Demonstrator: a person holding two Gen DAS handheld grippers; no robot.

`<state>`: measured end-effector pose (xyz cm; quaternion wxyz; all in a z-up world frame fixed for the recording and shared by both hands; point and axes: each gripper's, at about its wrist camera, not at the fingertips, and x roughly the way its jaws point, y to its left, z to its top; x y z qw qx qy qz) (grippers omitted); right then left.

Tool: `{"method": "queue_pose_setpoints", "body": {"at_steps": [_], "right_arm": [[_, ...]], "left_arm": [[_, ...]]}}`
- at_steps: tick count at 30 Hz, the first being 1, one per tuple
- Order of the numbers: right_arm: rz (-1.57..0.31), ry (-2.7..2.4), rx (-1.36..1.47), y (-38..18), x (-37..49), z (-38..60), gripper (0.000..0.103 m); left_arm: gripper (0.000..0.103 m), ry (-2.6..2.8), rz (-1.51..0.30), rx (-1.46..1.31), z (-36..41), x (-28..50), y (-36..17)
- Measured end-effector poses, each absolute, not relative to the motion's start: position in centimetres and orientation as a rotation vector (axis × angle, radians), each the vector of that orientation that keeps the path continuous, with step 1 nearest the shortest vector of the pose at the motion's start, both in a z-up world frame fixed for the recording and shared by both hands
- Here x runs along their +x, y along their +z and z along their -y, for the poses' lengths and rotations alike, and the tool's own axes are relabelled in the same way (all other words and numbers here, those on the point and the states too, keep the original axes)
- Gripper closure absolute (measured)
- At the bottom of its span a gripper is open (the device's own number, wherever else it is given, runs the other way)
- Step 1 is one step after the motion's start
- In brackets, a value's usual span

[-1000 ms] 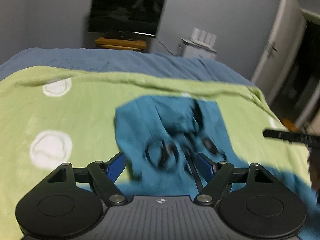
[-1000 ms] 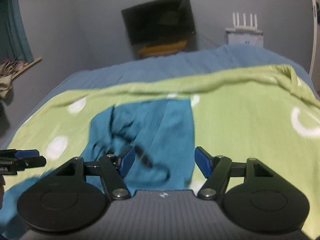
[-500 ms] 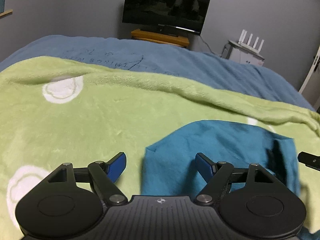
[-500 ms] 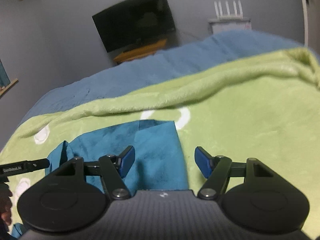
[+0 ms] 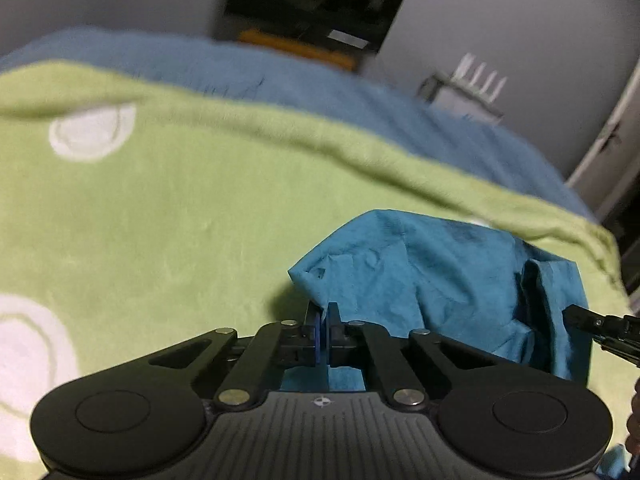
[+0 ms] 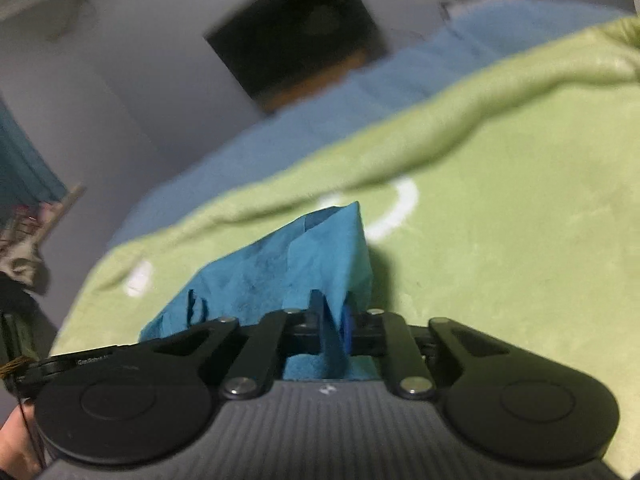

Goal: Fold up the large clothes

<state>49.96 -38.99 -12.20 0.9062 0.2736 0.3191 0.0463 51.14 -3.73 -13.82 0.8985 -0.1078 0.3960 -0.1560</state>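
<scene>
**Both grippers now clamped on the garment**

The left gripper point(image 5: 323, 328) and right gripper point(image 6: 335, 332), gaping half a second earlier, are each pinching an edge of the crumpled teal cotton garment point(image 5: 440, 276), which is lying on the green fleece blanket point(image 5: 180, 208) near its near edge.

Left gripper point(image 5: 323, 326) with matte black linkage arms, silver screws at the pivots, blue finger pads, two round black discs, ribbed grey housing with a small white crosshair mark, right gripper point(image 6: 335, 330) built alike
</scene>
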Motion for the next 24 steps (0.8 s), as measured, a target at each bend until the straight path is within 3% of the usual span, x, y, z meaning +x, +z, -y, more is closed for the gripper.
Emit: {"method": "queue_pose_setpoints", "body": {"at_steps": [6,13,20,24], "right_arm": [[-0.472,0.213,0.509,-7.5,42.0,38.6,0.101],[-0.409,0.304,0.341,-4.7,29.7,35.5,0.101],[-0.522,0.366,0.186,-5.3,19.7,32.5,0.101],[-0.701,0.381,0.106,-5.9,18.3,31.3,0.101]], "left_arm": [[0.102,-0.472,-0.683,-0.16,1.6,44.2,-9.2],[0.102,-0.547,-0.643,-0.131,-1.3,33.8,-6.6],[0.101,-0.528,-0.706,-0.114,-3.8,25.1,-8.2],[0.101,-0.465,-0.789,-0.004,-3.9,21.8,-10.6]]}}
